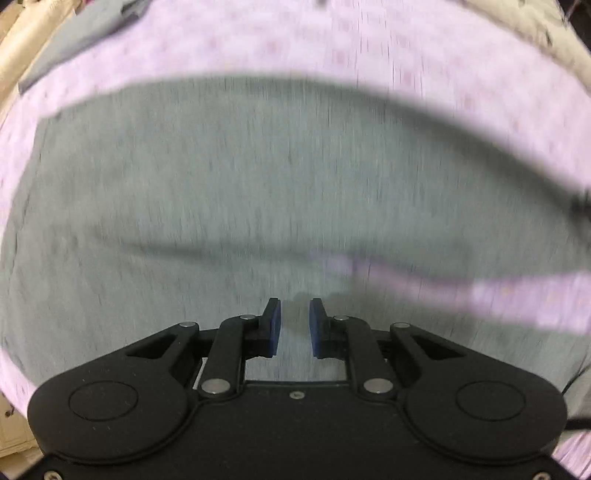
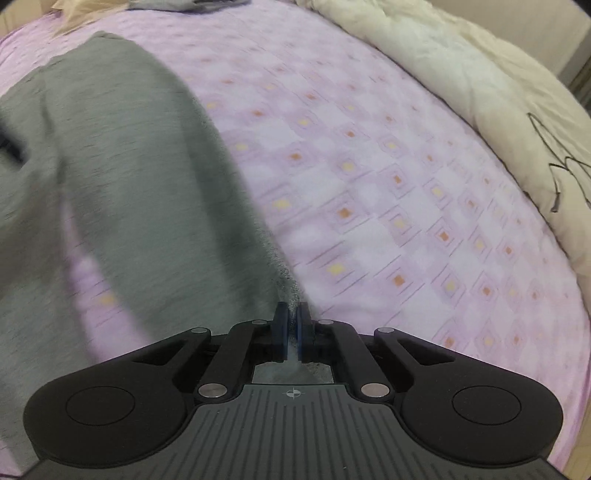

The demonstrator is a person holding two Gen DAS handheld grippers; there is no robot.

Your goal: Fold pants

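Grey pants lie spread on a pink patterned bedsheet and fill most of the blurred left wrist view. My left gripper hangs over them, pointing down. Its blue pads stand a small way apart with nothing between them. In the right wrist view one leg of the pants runs from the upper left down to my right gripper. That gripper is shut on the fabric's edge, and a sliver of grey cloth shows between its pads.
A cream duvet is bunched along the right side of the bedsheet. Another grey garment lies at the far left corner. A strip of sheet shows between the two legs.
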